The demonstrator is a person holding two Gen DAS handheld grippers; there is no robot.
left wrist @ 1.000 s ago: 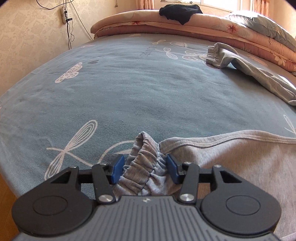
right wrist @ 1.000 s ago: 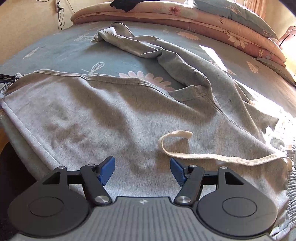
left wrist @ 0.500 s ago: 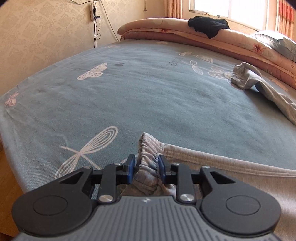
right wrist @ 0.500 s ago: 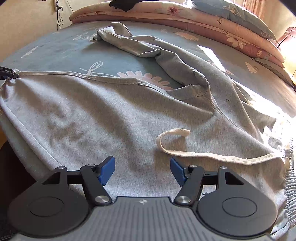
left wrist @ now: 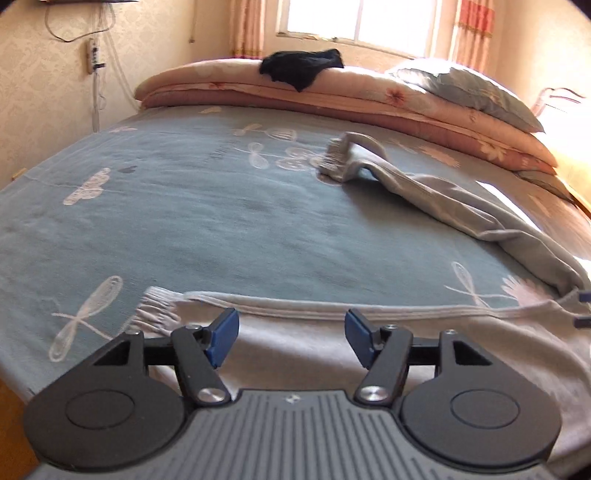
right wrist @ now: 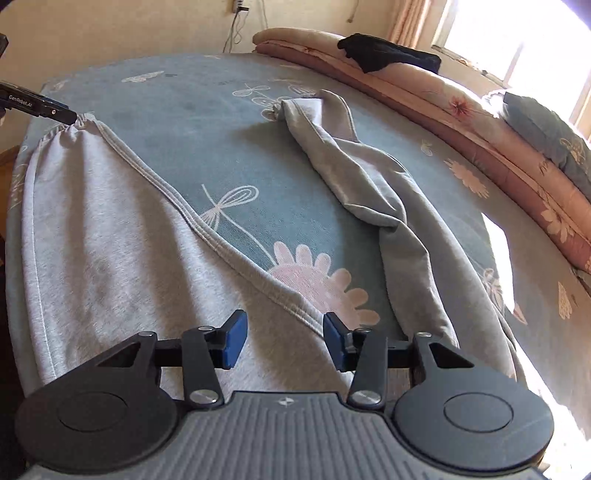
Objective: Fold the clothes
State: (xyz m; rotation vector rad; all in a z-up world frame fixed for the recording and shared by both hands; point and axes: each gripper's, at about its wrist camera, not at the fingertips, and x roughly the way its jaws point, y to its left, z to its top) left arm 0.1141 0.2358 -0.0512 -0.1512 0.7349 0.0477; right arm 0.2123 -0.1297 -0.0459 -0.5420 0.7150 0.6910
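My left gripper (left wrist: 290,334), jaws opening, grips nothing; the grey sweatpants (left wrist: 303,350) lie beneath, their ribbed cuff (left wrist: 157,308) lower left, bare blue bedsheet (left wrist: 207,218) beyond. My right gripper (right wrist: 282,341), jaws closing (nothing pinched), hovers over the inseam edge (right wrist: 207,232).

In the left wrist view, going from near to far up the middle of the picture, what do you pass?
left gripper → near leg of the grey sweatpants → blue bedsheet → folded pink quilts → black garment → window
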